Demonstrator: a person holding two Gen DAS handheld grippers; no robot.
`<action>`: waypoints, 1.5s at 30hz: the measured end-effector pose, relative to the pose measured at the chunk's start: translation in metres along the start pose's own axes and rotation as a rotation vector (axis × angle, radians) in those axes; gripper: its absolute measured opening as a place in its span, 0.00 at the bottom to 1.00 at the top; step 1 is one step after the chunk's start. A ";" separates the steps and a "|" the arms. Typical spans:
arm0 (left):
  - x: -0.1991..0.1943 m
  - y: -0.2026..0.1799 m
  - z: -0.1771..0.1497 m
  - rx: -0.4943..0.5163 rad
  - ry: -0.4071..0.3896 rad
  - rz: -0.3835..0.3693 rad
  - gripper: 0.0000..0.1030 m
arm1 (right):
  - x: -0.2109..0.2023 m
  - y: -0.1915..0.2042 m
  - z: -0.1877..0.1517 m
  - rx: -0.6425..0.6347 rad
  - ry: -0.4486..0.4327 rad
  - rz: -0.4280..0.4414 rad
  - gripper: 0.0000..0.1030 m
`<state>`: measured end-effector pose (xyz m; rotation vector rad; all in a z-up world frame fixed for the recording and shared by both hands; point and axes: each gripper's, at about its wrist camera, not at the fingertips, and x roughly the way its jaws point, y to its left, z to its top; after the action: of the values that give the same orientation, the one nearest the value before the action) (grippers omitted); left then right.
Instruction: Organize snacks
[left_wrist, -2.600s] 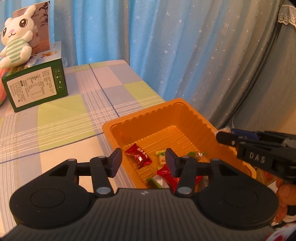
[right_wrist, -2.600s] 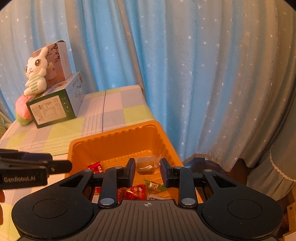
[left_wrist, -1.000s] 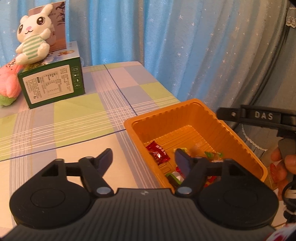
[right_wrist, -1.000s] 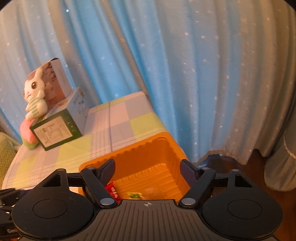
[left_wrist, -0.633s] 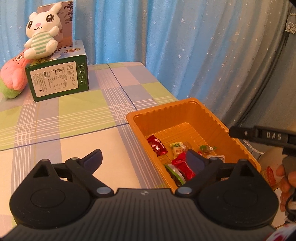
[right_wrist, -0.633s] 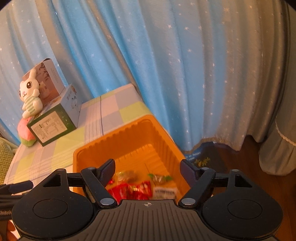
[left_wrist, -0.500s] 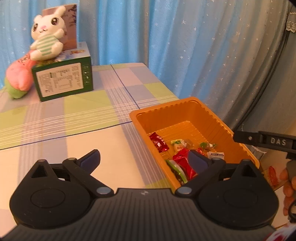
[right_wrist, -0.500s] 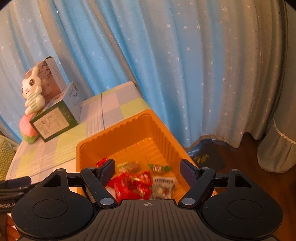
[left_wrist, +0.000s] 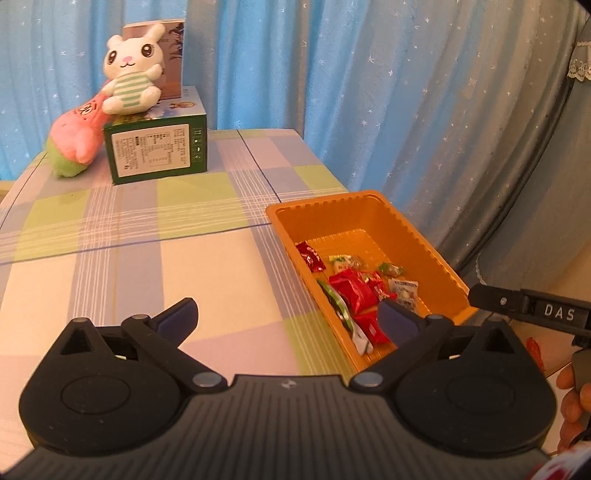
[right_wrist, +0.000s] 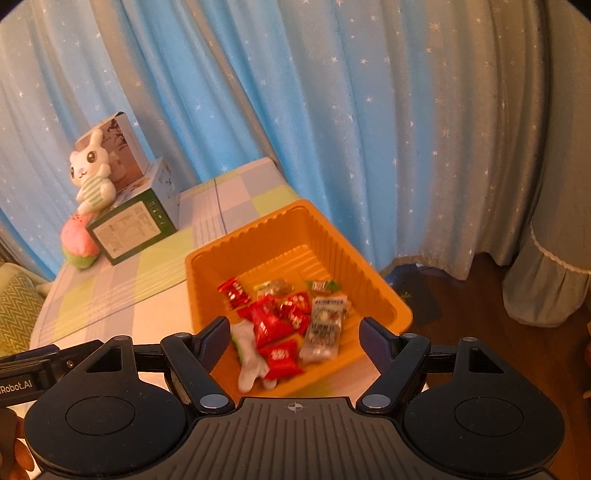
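An orange plastic tray (left_wrist: 413, 229) sits at the table's right edge and holds several wrapped snacks (left_wrist: 354, 291), mostly red, with green and white ones. It also shows in the right wrist view (right_wrist: 332, 236), with the snacks (right_wrist: 280, 325) piled at its near end. My left gripper (left_wrist: 288, 317) is open and empty, held above the table to the tray's near left. My right gripper (right_wrist: 293, 339) is open and empty above the tray's near end. The right gripper's body (left_wrist: 532, 310) shows at the right of the left wrist view.
A green and white box (left_wrist: 155, 147) stands at the back of the checked tablecloth (left_wrist: 147, 236), with a white rabbit plush (left_wrist: 129, 74) on top and a pink plush (left_wrist: 75, 136) beside it. Blue star curtains (left_wrist: 332, 74) hang behind. The floor (right_wrist: 480, 295) lies right of the table.
Both grippers opened wide; the right one dropped its brownish wrapped snack into the tray. Both have pulled back and up, so more of the table and tray shows.
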<state>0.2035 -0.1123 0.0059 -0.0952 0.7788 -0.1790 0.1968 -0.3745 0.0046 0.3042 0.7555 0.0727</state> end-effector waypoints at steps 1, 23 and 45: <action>-0.006 0.000 -0.003 -0.004 -0.002 0.000 0.99 | -0.005 0.001 -0.003 0.000 0.001 0.000 0.74; -0.117 -0.002 -0.071 0.013 -0.059 0.067 0.99 | -0.112 0.042 -0.074 -0.110 -0.038 -0.013 0.74; -0.170 0.002 -0.114 0.001 -0.075 0.086 1.00 | -0.166 0.070 -0.119 -0.191 -0.062 -0.001 0.74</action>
<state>0.0047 -0.0794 0.0420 -0.0670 0.7064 -0.0933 -0.0023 -0.3075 0.0537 0.1238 0.6812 0.1325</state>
